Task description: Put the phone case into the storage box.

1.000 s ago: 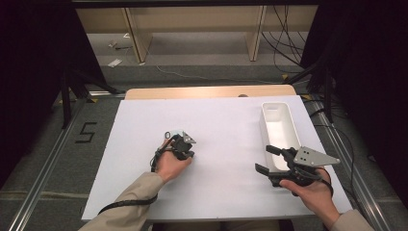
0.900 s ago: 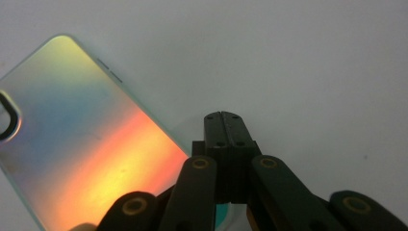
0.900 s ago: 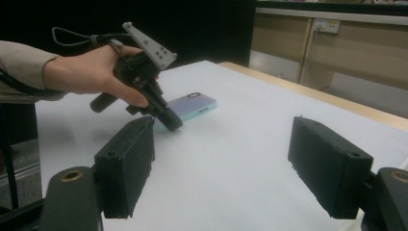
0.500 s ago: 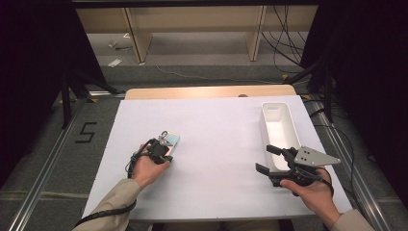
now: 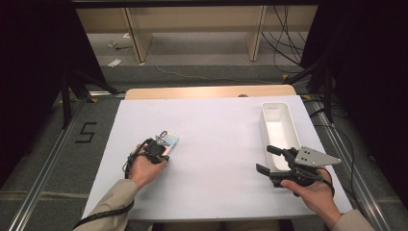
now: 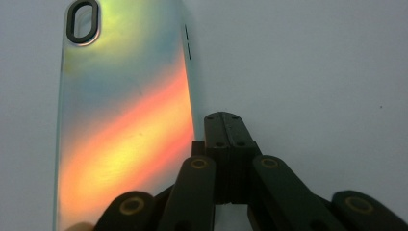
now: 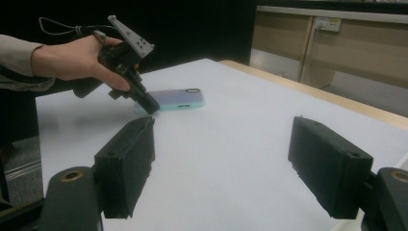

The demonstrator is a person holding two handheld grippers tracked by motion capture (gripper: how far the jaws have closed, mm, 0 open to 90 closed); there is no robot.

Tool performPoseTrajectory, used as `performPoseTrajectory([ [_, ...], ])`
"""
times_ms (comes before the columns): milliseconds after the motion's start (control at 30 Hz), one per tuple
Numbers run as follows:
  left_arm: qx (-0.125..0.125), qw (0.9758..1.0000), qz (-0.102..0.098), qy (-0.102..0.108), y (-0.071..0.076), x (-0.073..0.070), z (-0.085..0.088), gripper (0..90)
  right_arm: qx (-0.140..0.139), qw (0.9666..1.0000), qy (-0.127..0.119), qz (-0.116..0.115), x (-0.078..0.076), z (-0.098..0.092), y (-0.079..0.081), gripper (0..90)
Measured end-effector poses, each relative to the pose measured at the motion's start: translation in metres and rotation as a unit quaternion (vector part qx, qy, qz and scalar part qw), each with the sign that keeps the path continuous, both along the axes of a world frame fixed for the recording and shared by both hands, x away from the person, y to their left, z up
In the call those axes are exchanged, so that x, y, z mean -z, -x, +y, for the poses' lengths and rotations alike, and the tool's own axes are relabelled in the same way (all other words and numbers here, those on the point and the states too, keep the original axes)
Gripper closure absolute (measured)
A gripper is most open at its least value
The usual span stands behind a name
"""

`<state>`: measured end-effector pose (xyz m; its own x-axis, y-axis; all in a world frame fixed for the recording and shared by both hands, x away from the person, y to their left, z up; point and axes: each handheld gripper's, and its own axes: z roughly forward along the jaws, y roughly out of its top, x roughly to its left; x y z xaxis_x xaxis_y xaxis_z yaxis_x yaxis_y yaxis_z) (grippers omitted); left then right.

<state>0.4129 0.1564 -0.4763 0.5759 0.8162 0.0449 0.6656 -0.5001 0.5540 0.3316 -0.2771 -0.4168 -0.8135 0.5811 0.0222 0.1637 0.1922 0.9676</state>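
Now the phone case (image 5: 168, 141), iridescent back up, lies flat on the white tabletop (image 5: 216, 159), left of centre, shifted leftward and toward the person since a second ago. Left hand-held gripper (image 5: 157, 149), jaws pressed together, rests its tip against the case's long edge, pushing rather than pinching. Likely a slide nearing its end. Right hand-held gripper (image 5: 270, 159) hovers spread and empty beside the white bin (image 5: 280, 132), unmoved.

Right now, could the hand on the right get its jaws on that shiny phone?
Probably not without a long reach: the right gripper sits beside the white bin, with bare table between it and the phone, where the left gripper already rests.
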Motion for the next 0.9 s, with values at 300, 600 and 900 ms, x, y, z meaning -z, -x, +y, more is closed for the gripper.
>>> performPoseTrajectory([
  [300,0.020,0.9994,-0.015,0.025,0.004,-0.010,-0.006,72.4,-0.001,1.0000,0.002,0.000,0.000,-0.001,0.000,25.2],
  [600,0.014,0.9987,-0.048,0.004,0.002,-0.025,-0.012,22.7,0.004,1.0000,0.007,0.000,-0.001,-0.002,0.000,22.1],
  [900,-0.010,0.9992,-0.025,-0.030,-0.019,-0.025,0.004,0.0,0.004,0.9999,0.010,0.000,0.000,-0.001,0.000,21.0],
])
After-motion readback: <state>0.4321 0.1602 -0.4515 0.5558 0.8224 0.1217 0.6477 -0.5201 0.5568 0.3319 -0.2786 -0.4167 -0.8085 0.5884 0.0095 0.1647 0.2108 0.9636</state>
